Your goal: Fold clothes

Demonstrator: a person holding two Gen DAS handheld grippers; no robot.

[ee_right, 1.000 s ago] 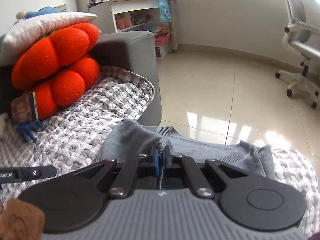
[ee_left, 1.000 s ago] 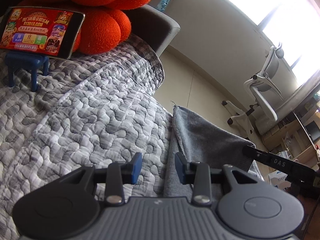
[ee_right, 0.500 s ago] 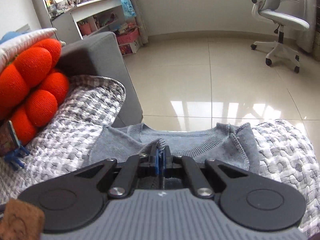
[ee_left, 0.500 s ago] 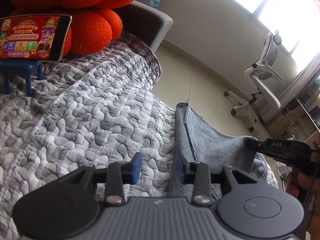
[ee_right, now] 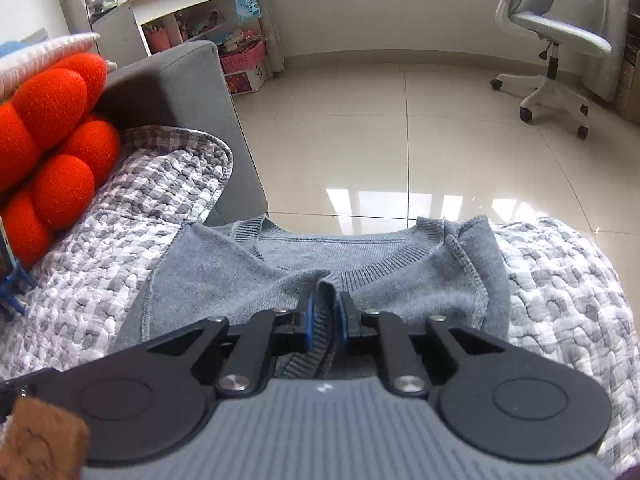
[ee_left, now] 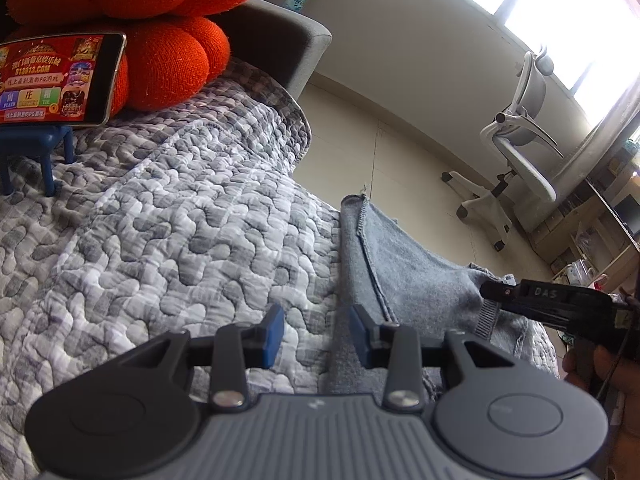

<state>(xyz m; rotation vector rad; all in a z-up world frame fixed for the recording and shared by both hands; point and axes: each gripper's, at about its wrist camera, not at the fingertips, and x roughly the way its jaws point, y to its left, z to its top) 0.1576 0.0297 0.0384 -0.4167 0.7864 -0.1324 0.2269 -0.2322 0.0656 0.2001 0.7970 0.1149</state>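
A grey knit sweater point(ee_right: 360, 264) lies folded on the quilted sofa cover point(ee_right: 560, 280), its ribbed neckline toward the sofa's front edge. My right gripper point(ee_right: 325, 318) has its jaws slightly apart with a fold of the sweater's ribbed hem between the blue pads. My left gripper point(ee_left: 316, 332) is open and empty, hovering over the quilt at the sweater's left edge point(ee_left: 400, 272). The right gripper point(ee_left: 532, 300) shows in the left wrist view, its tip at the sweater's bunched corner.
An orange knobbly cushion point(ee_left: 160, 40) and a phone point(ee_left: 56, 76) on a blue stand point(ee_left: 36, 148) sit at the sofa's back. The grey sofa arm point(ee_right: 176, 92) is to the left. A white office chair point(ee_right: 556, 48) stands on the tiled floor.
My right gripper has lowered the sweater fold onto the garment and its jaws have parted slightly. The left gripper has stayed open, shifting a little along the quilt.
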